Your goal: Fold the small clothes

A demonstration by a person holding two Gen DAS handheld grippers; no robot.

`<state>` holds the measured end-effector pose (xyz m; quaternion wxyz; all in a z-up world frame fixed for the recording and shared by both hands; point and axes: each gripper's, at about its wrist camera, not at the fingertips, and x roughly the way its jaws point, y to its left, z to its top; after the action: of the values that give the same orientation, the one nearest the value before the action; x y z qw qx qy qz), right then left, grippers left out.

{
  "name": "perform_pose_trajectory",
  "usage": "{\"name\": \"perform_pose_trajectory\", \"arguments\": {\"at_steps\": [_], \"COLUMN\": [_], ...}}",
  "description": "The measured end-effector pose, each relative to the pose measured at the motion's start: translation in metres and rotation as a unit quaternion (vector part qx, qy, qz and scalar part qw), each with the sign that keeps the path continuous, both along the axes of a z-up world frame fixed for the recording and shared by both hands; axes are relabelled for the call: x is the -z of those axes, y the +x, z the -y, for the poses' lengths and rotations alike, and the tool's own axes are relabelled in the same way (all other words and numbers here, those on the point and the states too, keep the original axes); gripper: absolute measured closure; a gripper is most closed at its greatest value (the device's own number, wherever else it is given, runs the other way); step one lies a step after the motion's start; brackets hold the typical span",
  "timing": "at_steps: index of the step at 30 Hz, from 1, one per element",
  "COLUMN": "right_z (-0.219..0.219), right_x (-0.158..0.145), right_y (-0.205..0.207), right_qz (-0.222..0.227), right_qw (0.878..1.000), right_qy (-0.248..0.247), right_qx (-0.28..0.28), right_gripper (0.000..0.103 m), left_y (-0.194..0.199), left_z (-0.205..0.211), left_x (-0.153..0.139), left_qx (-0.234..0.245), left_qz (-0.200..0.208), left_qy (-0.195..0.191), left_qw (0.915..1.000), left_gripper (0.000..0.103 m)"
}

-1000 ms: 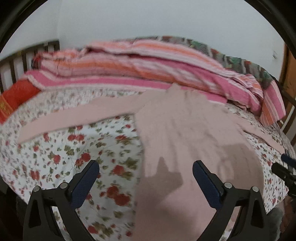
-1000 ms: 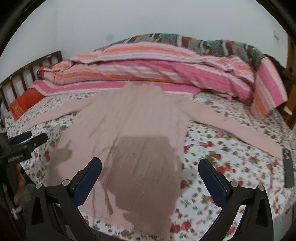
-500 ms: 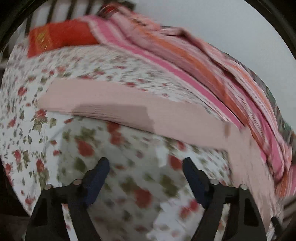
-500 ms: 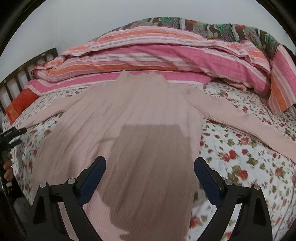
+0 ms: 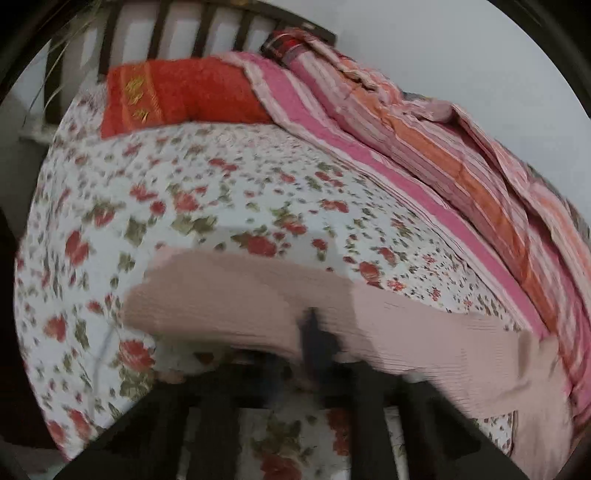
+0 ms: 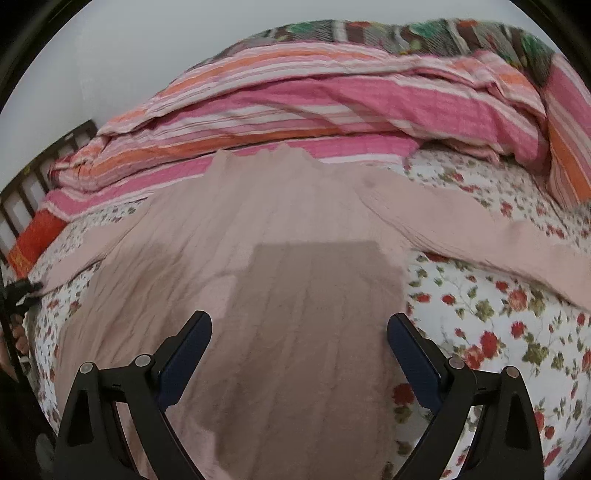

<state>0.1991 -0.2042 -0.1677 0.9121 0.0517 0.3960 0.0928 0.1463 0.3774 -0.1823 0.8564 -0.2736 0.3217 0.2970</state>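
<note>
Blur smears most of the left wrist view. The left tool [image 5: 314, 332] sits at the bottom middle with its dark fingers drawn together, clenched on the near edge of the sleeve [image 5: 332, 317] of a pale pink ribbed sweater. That sleeve lies as a broad band across the lower half of the picture, its cuff end towards the left and its other end running off to the lower right. It rests on the floral bedsheet [image 5: 221, 192], white with red roses and green leaves. At the head of the bed an orange-red pillow [image 5: 177, 96] leans against the dark slatted headboard [image 5: 207, 29]. A pink and orange striped quilt [image 5: 443, 155] is heaped along the right side, against a pale wall.

The right wrist view is sharper. The right tool [image 6: 299, 350] hangs over the sweater's body [image 6: 277, 258] with its blue-padded fingers [image 6: 184, 350] spread wide, released, nothing between them but the cloth lying below. The sweater is spread flat in the middle of the bed, neck towards the striped quilt [image 6: 332, 103], hem towards the camera; a dark square shadow falls on its lower middle. Its other sleeve [image 6: 498, 243] stretches out to the right across the floral sheet [image 6: 498, 332]. At the far left edge the left tool [image 6: 22, 288] shows small and dark at the tip of the opposite sleeve, with part of a hand [image 6: 18, 339] below it. A patchwork cover in green and brown [image 6: 443, 33] tops the quilt at the back.
</note>
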Motion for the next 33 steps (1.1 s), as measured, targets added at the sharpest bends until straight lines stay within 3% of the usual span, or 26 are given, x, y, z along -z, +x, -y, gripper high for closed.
{"name": "perform_pose_trajectory", "arguments": {"at_steps": [4,9,12,17,21,24,28,33], "right_z": [0.020,0.055,0.080,0.112,0.133,0.144,0.156,0.158], "right_x": [-0.016,-0.021,-0.027,-0.028,-0.027,-0.029,-0.028,-0.029], "right_y": [-0.006,-0.009,-0.016,-0.025,-0.028,-0.035,-0.036,-0.035], "right_qz": [0.025,0.025,0.039,0.065,0.057,0.064,0.063,0.060], "right_qw": [0.999,0.997,0.994,0.987,0.986,0.984,0.983,0.983], "right_qy": [0.023,0.053,0.060,0.020,0.027,0.024,0.040,0.050], "right_qx": [0.013,0.052,0.085,0.146,0.154,0.162,0.169,0.167], "right_gripper": [0.008,0.008,0.008,0.008,0.008,0.008,0.008,0.008], "left_y": [0.011,0.045,0.074,0.118,0.144,0.159,0.168,0.175], "left_z": [0.027,0.094,0.159,0.271,0.363,0.426,0.478,0.507], "left_x": [-0.037,-0.086,-0.107,-0.126,-0.120,-0.099,-0.068,-0.041], "left_qx": [0.020,0.097,0.161,0.256,0.328,0.375,0.409,0.439], "left_qz": [0.012,0.039,0.044,0.054,0.056,0.040,0.011,-0.007], "left_qy": [0.049,0.078,0.109,0.134,0.149,0.154,0.163,0.133], "left_qw": [0.9985,0.9914,0.9799,0.9559,0.9313,0.9132,0.8977,0.8886], "left_gripper": [0.096,0.096,0.096,0.096,0.096,0.096,0.096,0.096]}}
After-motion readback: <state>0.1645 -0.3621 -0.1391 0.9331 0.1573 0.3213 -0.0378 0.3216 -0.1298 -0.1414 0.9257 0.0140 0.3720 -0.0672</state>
